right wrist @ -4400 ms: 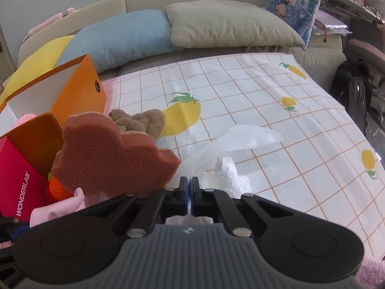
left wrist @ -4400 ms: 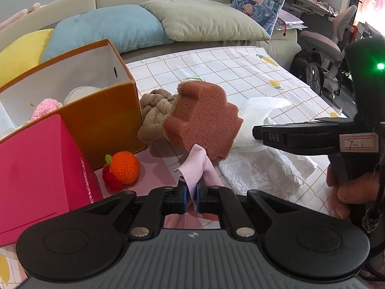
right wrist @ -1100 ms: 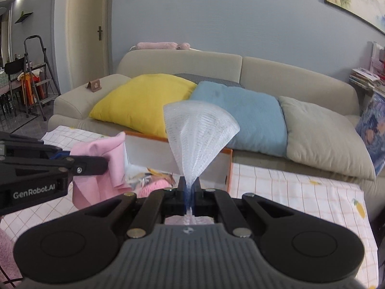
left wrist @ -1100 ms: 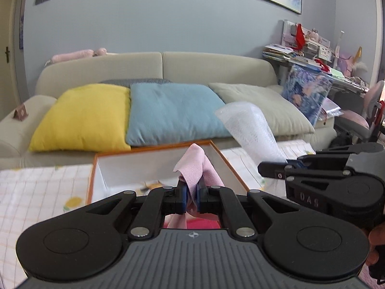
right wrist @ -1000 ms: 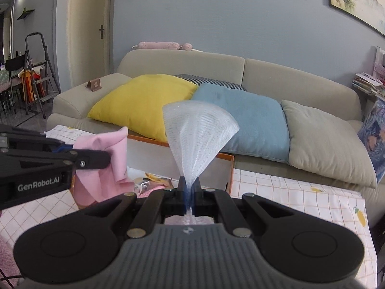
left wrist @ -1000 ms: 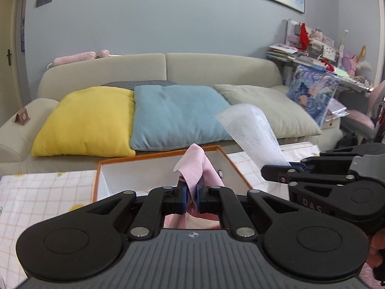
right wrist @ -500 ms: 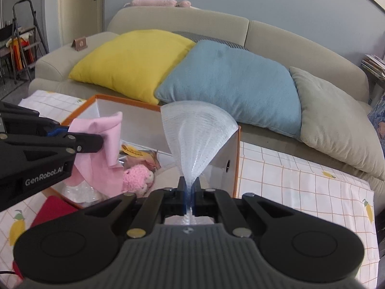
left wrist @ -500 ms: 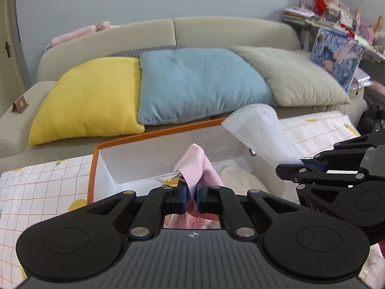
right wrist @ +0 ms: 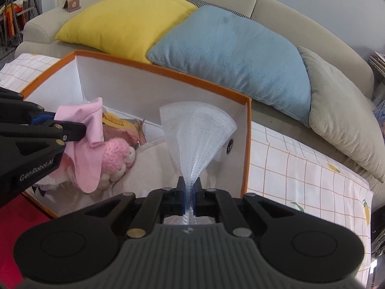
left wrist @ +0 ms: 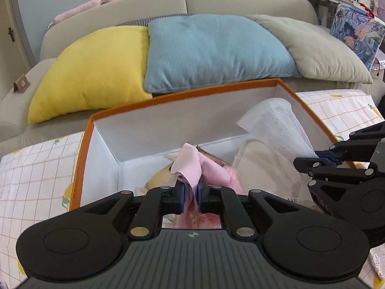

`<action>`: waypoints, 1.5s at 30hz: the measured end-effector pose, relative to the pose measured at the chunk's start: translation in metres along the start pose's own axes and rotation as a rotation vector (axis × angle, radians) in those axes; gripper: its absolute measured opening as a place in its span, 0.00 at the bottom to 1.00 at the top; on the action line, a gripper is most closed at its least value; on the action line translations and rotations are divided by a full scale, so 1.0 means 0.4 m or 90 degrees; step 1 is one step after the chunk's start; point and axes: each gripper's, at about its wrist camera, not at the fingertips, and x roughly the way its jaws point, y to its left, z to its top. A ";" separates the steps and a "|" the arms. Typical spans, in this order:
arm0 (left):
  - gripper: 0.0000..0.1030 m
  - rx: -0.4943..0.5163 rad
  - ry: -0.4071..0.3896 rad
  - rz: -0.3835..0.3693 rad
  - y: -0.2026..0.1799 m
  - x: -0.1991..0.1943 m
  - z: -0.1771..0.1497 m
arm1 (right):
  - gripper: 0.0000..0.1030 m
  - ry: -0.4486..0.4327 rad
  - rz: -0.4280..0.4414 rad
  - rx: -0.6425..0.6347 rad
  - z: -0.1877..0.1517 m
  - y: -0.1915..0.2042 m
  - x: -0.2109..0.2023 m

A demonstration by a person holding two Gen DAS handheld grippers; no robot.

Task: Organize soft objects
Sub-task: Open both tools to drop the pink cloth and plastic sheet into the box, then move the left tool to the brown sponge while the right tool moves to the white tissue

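1. the left gripper [left wrist: 191, 190] has its fingers pinched on a fold of pink cloth [left wrist: 190, 168]. the cloth stands up a little above the fingertips and the rest hangs below them.
2. the right gripper [right wrist: 189, 196] has its fingers pressed together on the narrow end of a white mesh sheet [right wrist: 196, 132], which fans out wide above the fingertips like a cone.
3. both grippers hang side by side over an open orange box [left wrist: 81, 154] with white inner walls, apparently so each soft piece can drop inside when the fingers part.
4. below and just ahead of the left fingertips, inside the box, lie a pink knitted toy [right wrist: 118, 154], a printed packet [right wrist: 125, 127] and a cream cushion [left wrist: 262, 166]. the hanging pink cloth looks to be touching or nearly touching the toy; i cannot tell which.
5. each grip is on a small pinch of material, which suits limp things that would slip from a wider hold.
6. both grippers point forward and tilt slightly down toward the box. the left sits over its middle, the right nearer its right wall.
7. beyond the box, far ahead of the fingers, a sofa [left wrist: 216, 0] holds a yellow pillow [left wrist: 96, 67] and a blue pillow [left wrist: 211, 50].
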 end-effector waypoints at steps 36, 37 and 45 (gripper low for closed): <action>0.79 0.011 -0.247 -0.105 -0.162 -0.463 -0.188 | 0.73 -0.229 -0.021 0.157 -0.346 -0.050 -0.510; 0.79 0.013 -0.242 -0.110 -0.175 -0.466 -0.199 | 0.74 -0.222 -0.018 0.166 -0.366 -0.048 -0.515; 0.78 0.025 -0.136 -0.146 -0.242 -0.437 -0.271 | 0.82 -0.182 -0.029 0.222 -0.524 -0.061 -0.523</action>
